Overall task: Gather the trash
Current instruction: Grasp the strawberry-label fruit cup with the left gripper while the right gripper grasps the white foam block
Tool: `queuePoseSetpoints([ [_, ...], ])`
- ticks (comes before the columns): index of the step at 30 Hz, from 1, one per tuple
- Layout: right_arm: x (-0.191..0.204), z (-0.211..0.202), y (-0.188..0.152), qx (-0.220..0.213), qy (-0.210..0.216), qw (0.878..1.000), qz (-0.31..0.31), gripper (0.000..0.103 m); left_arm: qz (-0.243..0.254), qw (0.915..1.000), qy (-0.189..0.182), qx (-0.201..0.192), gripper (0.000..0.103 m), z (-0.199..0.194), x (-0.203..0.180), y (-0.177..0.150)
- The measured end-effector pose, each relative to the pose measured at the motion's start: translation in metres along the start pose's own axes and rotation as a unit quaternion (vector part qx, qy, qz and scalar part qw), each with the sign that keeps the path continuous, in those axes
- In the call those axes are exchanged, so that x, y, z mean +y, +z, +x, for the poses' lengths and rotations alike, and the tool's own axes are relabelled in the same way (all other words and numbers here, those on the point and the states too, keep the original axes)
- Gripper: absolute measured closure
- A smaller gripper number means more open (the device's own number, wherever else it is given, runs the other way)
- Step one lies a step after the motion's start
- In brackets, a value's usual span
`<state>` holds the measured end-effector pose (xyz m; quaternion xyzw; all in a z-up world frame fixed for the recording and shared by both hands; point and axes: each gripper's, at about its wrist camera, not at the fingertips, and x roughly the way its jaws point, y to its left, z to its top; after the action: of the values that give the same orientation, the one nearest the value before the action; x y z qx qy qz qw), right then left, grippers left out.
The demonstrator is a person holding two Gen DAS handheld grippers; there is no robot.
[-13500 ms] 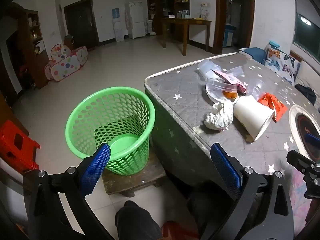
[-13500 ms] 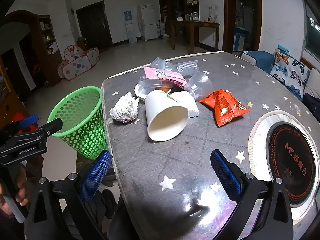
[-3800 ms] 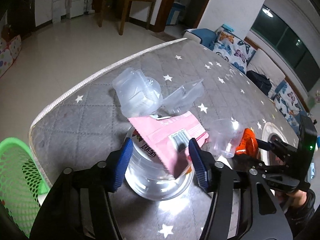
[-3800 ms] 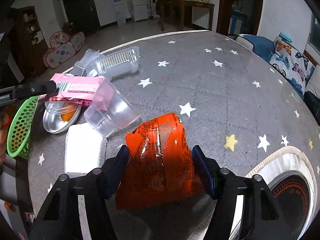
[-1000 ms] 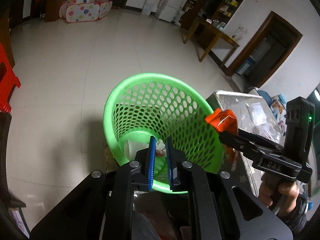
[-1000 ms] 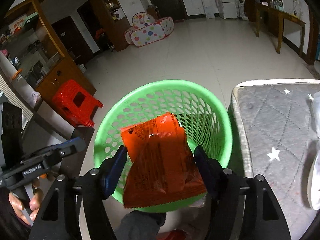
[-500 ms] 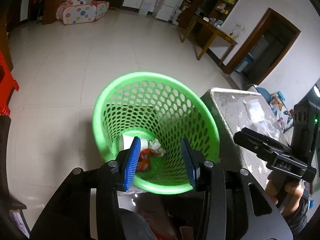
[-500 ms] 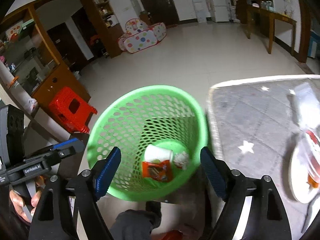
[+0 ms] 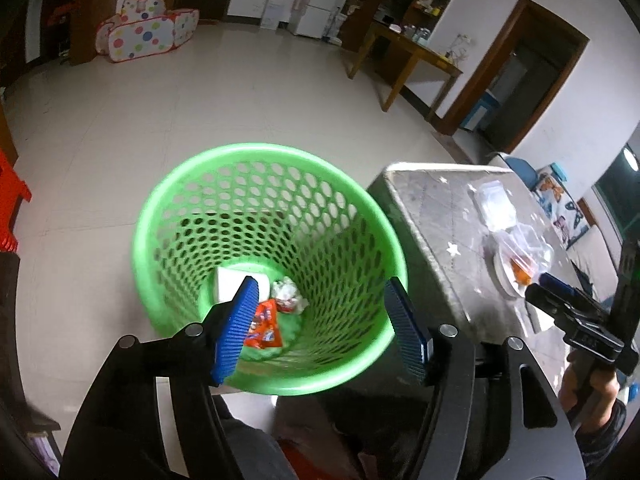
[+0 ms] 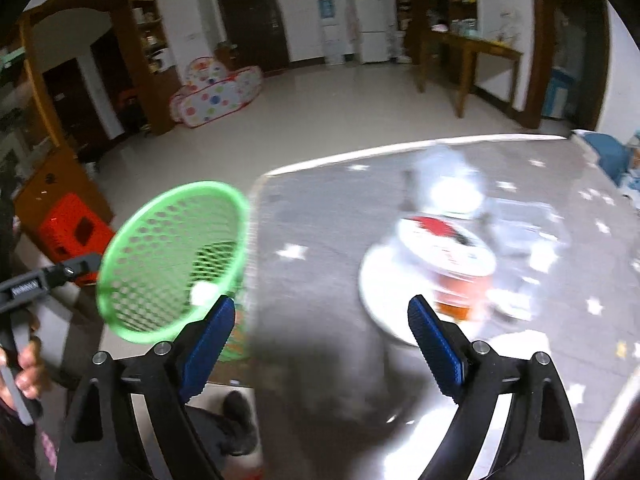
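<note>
While green basket (image 9: 360, 216) sits beside table (image 10: 320, 216), red stool (image 10: 72, 224) behind

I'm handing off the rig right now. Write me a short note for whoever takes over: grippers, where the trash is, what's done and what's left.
Left gripper: jaws just opened, empty, above the green basket.
Right gripper: jaws just opened, empty, over the table edge, pointing toward the remaining pile.
In the basket: orange wrapper, crumpled paper, white cup.
Done: those three are binned.
Left on the table: round dish with orange leftovers, clear containers behind it, and clear plastic beside it. The right view is blurred, so check for smaller bits.
</note>
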<state>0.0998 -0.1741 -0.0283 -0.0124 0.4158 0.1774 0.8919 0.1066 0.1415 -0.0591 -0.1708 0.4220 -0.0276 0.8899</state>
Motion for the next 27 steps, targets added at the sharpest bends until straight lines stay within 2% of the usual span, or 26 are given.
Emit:
queuePoseSetpoints([
  [2, -0.022, -0.01, -0.007, -0.002, -0.025, 1.0, 0.008, 0.016, 0.008, 1.0, -0.003, 0.002, 0.032, 0.002, -0.011, 0.0],
  [5, -0.05, -0.02, -0.019, 0.0, -0.053, 0.998, 0.022, 0.015, 0.022, 0.9997, -0.01, 0.004, 0.031, 0.006, -0.027, 0.001],
  [10, -0.092, -0.027, -0.039, 0.014, -0.079, 0.995, 0.051, 0.014, 0.047, 0.9985, -0.025, 0.014, 0.026, 0.017, -0.059, 0.003],
  [15, -0.111, -0.024, -0.055, 0.031, -0.085, 0.994, 0.057, 0.014, 0.082, 0.9954, -0.042, 0.028, 0.018, 0.034, -0.1, 0.004],
  [20, -0.12, -0.019, -0.058, 0.038, -0.076, 0.994, 0.062, 0.014, 0.13, 0.9889, -0.058, 0.042, 0.014, 0.051, -0.146, 0.005],
  [27, -0.124, -0.012, -0.057, 0.042, -0.067, 0.995, 0.053, 0.014, 0.183, 0.978, -0.08, 0.061, 0.013, 0.077, -0.199, 0.008],
])
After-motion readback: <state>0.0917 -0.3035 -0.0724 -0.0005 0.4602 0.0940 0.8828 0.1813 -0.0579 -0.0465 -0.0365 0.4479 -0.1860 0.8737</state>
